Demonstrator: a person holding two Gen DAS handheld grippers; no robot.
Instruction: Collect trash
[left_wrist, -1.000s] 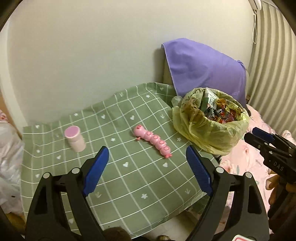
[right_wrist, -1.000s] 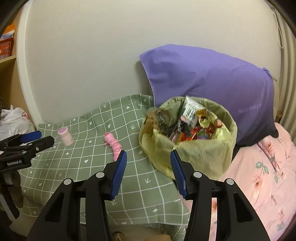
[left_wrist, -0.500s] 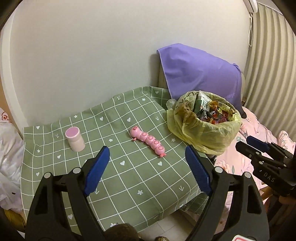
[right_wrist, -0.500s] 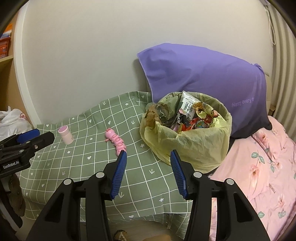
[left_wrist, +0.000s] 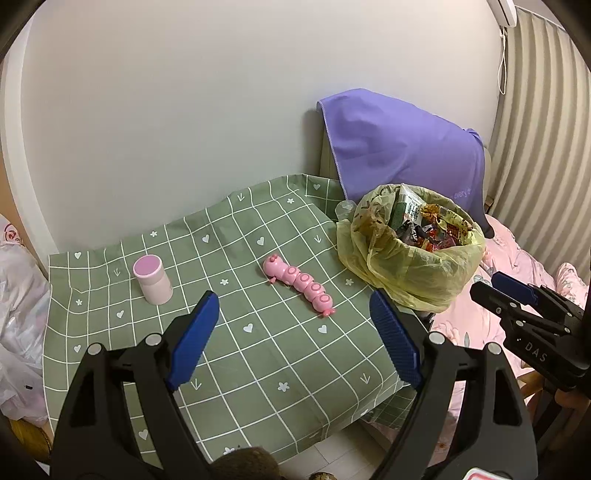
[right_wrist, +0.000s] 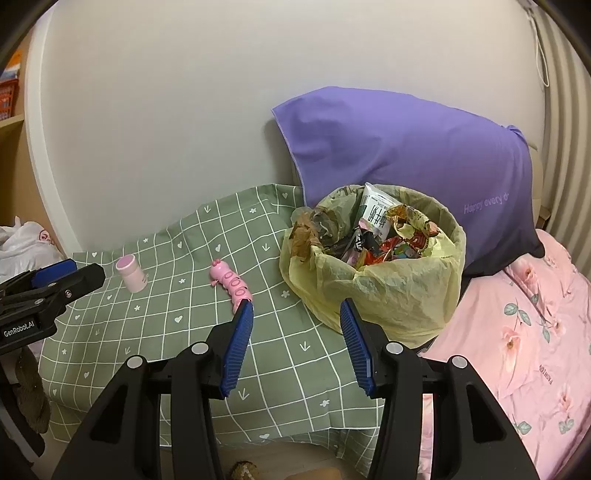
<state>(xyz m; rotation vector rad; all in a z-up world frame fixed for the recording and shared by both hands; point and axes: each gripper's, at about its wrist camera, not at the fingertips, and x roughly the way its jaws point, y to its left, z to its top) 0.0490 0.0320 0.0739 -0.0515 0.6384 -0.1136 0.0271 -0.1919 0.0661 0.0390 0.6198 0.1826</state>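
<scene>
Toy caterpillar's (right_wrist: 231, 282) tail end perhaps behind right gripper's fingertip (right_wrist: 244, 314).

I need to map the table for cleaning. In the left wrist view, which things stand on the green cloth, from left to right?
Small pink cylindrical bottle → pink segmented caterpillar toy → yellow plastic trash bag full of wrappers.

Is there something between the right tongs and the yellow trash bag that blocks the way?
Nothing visible does. The right tongs are open and empty, and only bare green cloth lies between them and the trash bag. The pink toy lies left of that path, and the bottle farther left.
</scene>
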